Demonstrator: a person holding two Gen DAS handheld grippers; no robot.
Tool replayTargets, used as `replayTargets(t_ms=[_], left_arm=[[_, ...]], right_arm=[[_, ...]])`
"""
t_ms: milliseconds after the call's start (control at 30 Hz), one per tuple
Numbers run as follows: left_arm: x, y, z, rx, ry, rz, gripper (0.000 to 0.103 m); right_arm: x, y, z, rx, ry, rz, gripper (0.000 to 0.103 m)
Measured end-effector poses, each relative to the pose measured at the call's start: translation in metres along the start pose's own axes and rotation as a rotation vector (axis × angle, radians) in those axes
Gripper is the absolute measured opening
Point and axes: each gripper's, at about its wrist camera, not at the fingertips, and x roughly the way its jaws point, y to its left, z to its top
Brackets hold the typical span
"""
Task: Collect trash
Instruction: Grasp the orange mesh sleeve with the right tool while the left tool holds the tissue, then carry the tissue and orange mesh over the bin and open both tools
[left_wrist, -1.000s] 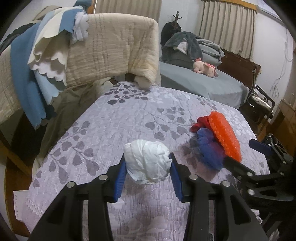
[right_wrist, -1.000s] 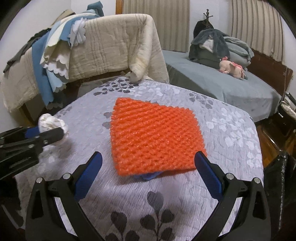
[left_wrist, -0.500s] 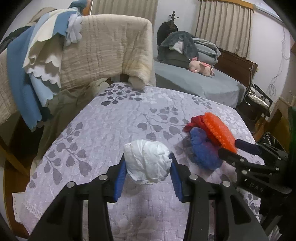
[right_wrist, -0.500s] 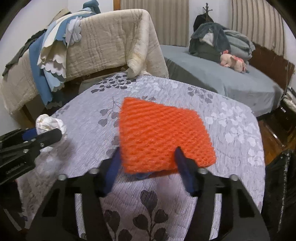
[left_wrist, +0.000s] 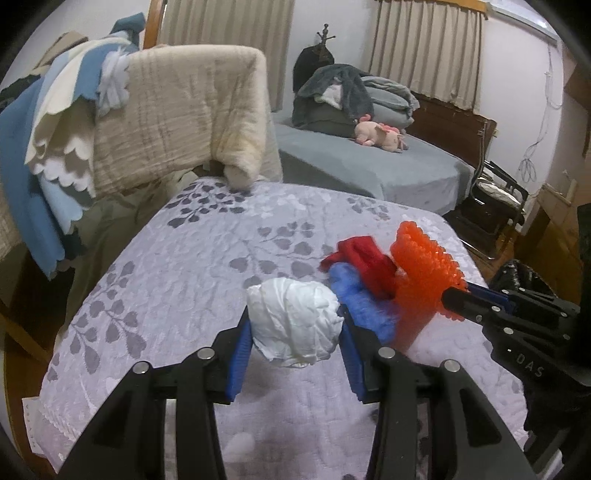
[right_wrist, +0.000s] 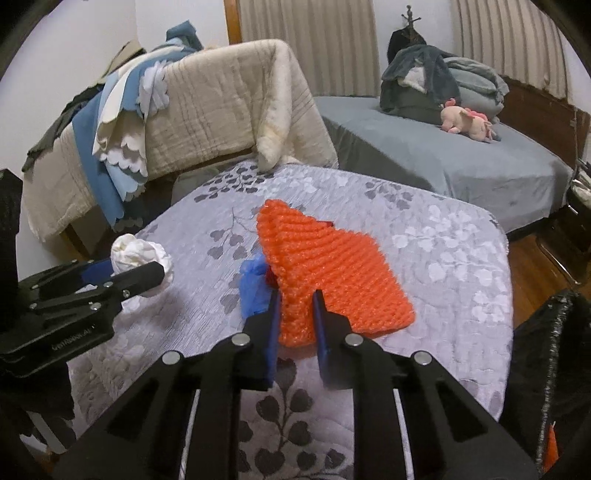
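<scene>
On the left, the left hand-held gripper (left_wrist: 295, 328) pinched a crumpled white wad (left_wrist: 293, 325) between its blue pads, one pad on each flank of the ball, which sat squarely between the jaws and looked clear of the quilted surface (left_wrist: 207, 258) with its leaf print. Just to the right of that wad lay a small heap of blue scrap (left_wrist: 364, 306) and red scrap (left_wrist: 364, 258), both tucked against and partly under the orange foam mesh (right_wrist: 332, 273). That mesh was the piece the next move turned on: its long axis ran away from the right hand-held gripper (right_wrist: 295, 317) and slightly toward the left, its near corner bunched between the jaws while the rest spread out flat beyond and to the right of them. The right jaws had just been closing, and in the right wrist view they stood pressed nearly together on that near corner, the mesh puckered up into a ridge between them. Seen from the left wrist, the mesh stood up on edge at the right gripper's tip, so it was probably lifting. The blue and red scraps lay nearer the left gripper than the right, though that one was already full. Farther right, at the edge of the right wrist view, hung a black bag (right_wrist: 550, 354), likely the trash bag; it lay off the right side of the surface, closest to the right hand, so the carry would probably go that way.
</scene>
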Motion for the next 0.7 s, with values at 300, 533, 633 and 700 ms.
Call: replayTargets(t_ms=[300,533,633,700], left_arm=[[-0.013,-0.036,0.015,0.035,-0.025,-0.042,0.044],[-0.024,-0.062,0.026,0.055,-0.037,-0.077,0.044],[-0.029,-0.072,0.03,0.058,-0.046,-0.093,0.044],[-0.033,-0.081,0.032,0.069,-0.053,-0.103,0.044]], right_arm=[[-0.029,-0.021,0.002,0.031,-0.026,-0.043,0.016],[-0.059,-0.033,0.007,0.039,-0.067,-0.061,0.015],[-0.074,-0.04,0.008,0.043,-0.088,-0.068,0.015],[-0.083,-0.044,0.008,0.052,-0.101,-0.073,0.015]])
